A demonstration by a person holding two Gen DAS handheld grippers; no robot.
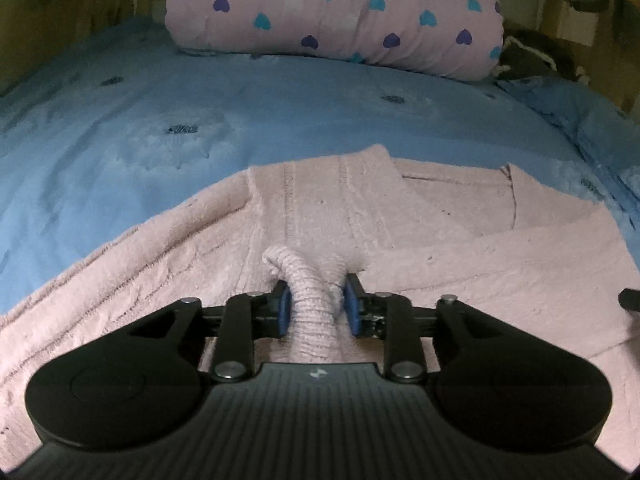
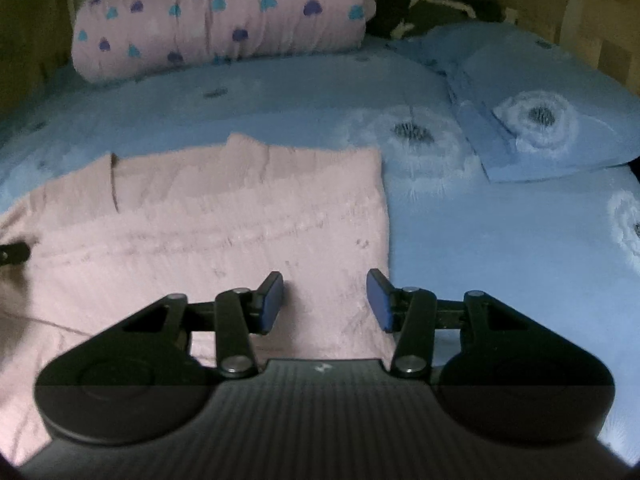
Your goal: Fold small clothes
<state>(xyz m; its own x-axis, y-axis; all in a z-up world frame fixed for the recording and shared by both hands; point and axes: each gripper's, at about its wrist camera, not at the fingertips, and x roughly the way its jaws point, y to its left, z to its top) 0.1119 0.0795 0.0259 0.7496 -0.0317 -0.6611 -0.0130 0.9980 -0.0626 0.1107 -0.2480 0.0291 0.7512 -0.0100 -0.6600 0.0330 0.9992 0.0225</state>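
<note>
Left tongs pinch the pink garment's ribbed edge; right tongs wait apart over its right side.

The pink garment [image 1: 460,240] lies spread on the bed [image 1: 200,120], in front of the heart-print pillow [image 1: 332,16]. The left tongs [image 1: 316,304] are clamped on a bunched ribbed fold [image 1: 308,280] near its near edge. The right tongs [image 2: 325,300] hover with their pads apart, holding nothing, just over the garment's right border. For a clean fold, the right tongs probably need a matching pinch on the same edge before both lift together, keeping the cloth taut and the edges lined up.
</note>
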